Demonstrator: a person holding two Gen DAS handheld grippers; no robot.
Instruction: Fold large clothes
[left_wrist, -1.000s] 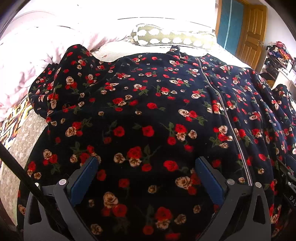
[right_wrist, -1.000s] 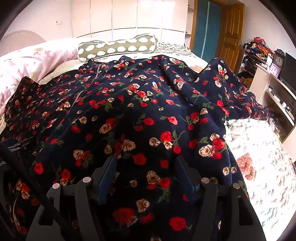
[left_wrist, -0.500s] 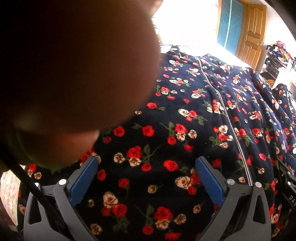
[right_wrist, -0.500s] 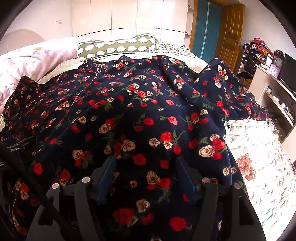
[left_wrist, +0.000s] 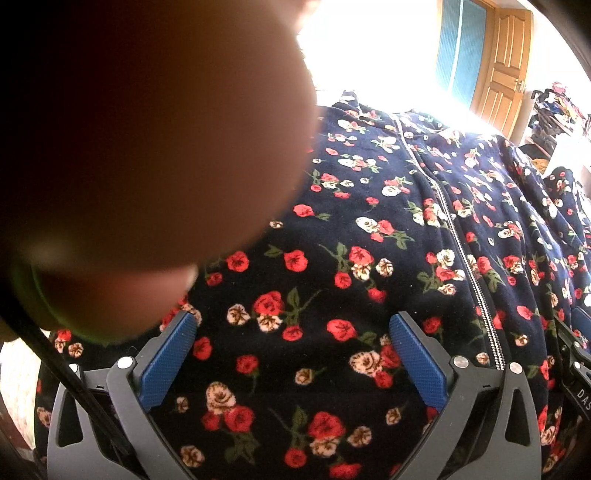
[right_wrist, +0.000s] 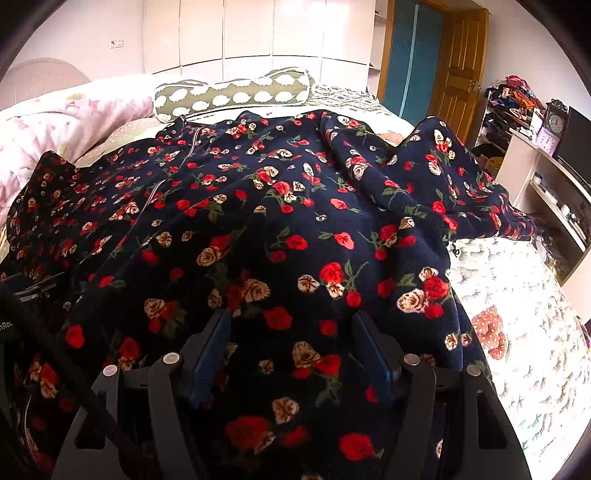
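Your floral garment (right_wrist: 280, 206) lies spread across the bed (right_wrist: 517, 332), its collar end toward the green bolster pillow (right_wrist: 232, 94) and its zipper (left_wrist: 461, 251) running down the front. Your left gripper (left_wrist: 291, 332) hovers over the cloth near its lower end with jaws wide, blue pads apart and nothing pinched between them. Your right gripper (right_wrist: 290, 332) stands fairly wide too — fabric shows between its pads (no clamp visible). A blurred brown shape (left_wrist: 147, 147), close to the lens, covers the left view's upper left; you cannot tell what it is.
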